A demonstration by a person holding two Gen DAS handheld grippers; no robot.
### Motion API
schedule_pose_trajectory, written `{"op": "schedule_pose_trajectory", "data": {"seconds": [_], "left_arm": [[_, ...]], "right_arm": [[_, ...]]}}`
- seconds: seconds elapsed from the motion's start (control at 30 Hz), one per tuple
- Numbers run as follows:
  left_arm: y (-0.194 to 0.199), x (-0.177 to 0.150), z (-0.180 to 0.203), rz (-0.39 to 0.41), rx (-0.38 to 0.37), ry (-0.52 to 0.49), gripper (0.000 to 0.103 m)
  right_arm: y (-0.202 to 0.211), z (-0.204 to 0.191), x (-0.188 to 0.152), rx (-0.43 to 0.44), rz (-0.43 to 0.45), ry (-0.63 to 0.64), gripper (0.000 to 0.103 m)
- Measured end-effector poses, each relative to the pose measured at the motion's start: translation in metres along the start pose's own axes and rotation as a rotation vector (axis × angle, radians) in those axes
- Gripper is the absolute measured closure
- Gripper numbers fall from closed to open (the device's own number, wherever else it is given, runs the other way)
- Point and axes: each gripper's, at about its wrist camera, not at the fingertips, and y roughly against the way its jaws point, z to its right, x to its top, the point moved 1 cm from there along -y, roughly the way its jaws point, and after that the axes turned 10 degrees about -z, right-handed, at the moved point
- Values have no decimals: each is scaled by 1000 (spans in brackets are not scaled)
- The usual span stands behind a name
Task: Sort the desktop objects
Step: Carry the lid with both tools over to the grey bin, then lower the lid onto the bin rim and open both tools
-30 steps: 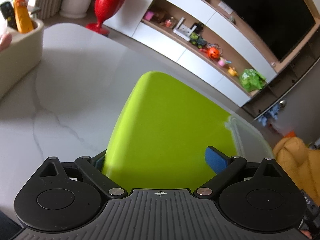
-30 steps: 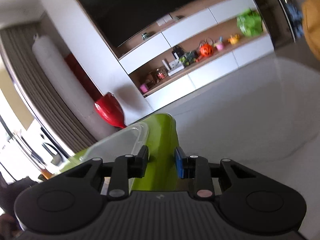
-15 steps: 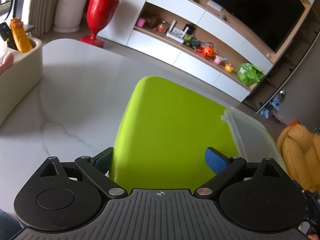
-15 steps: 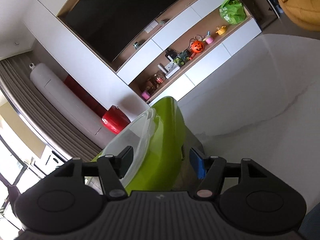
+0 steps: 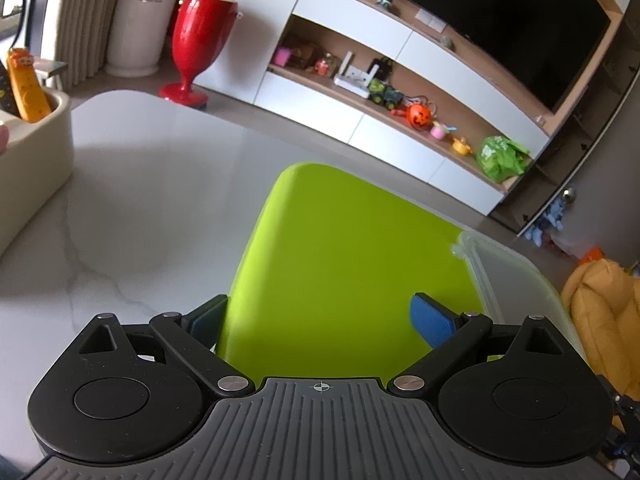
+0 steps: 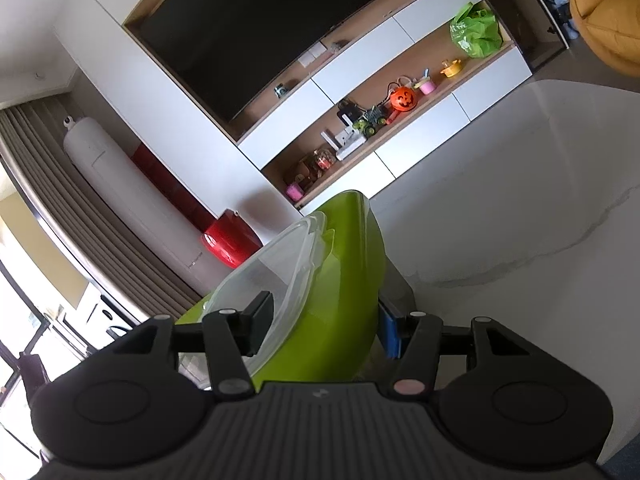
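so both tools straddle the lime green container [image 5: 344, 264] tipped up over the marble bench [image 5: 132, 184]: left tool [image 5: 320, 316] spread wide around it, right tool [image 6: 324, 320] spread too, with its clear lid [image 6: 272, 276] between the fingers

the green box [image 5: 344, 276] runs down behind the left gripper [image 5: 320, 320] body, so its near end is hidden, and its contents cannot be seen. its clear lid [image 6: 276, 280] shows only as an edge strip in the left view. the cream holder [image 5: 36, 160] is cut off by the picture's left edge. in the right view the right gripper [image 6: 324, 328] body hides the box's lower part. small shelf toys [image 6: 372, 118] are too small to tell.
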Motion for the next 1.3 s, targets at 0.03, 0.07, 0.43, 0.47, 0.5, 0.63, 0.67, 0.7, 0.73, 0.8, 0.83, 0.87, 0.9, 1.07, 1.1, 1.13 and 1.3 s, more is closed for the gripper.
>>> {"op": "schedule_pose_trajectory", "data": {"seconds": [0.03, 0.07, 0.43, 0.47, 0.5, 0.63, 0.67, 0.7, 0.73, 0.8, 0.83, 0.87, 0.9, 1.07, 1.1, 1.13, 1.3], "left_arm": [[3, -2, -2, 2, -10, 8, 5], [9, -5, -5, 8, -18, 22, 5], [20, -20, -7, -18, -34, 58, 5], [21, -18, 1, -5, -10, 27, 5], [22, -16, 7, 7, 17, 11, 4], [17, -13, 16, -9, -10, -6, 4], [15, -13, 17, -10, 0, -13, 3], [12, -14, 14, -18, -3, -3, 3], [7, -14, 6, -39, -16, 25, 3], [9, -16, -9, -45, -32, 94, 4], [16, -18, -15, -32, -21, 120, 4], [24, -22, -21, -14, -11, 145, 4], [37, -29, -29, 28, -3, 171, 4], [80, -75, -37, 73, 33, 137, 1], [71, -81, -28, 13, 40, 75, 1], [62, -87, -20, -46, 47, 14, 1], [-4, -114, 20, -181, 95, -88, 1]], "right_arm": [[1, 1, 0, 2, 2, -4, 46], [3, 1, -1, 1, 5, -9, 45], [25, 13, -18, 17, -8, -85, 43], [24, 12, -17, 19, -9, -66, 50], [24, 9, -16, 22, -9, -44, 57], [28, 3, -10, -3, 20, -13, 57], [29, 5, -9, -7, 24, -22, 57], [30, 5, -8, -9, 23, -26, 57], [31, 5, -9, -9, 15, -24, 57], [32, 4, -11, -10, 0, -21, 53], [34, 3, -13, -19, 0, -17, 52], [38, 1, -16, -42, 12, -10, 48], [45, -1, -21, -65, 35, -3, 43], [70, 1, -58, -81, 48, -61, 40], [66, -2, -65, -89, -9, -55, 43], [58, -7, -72, -109, -74, -37, 44], [16, -42, -95, -189, -163, 59, 47]]}}
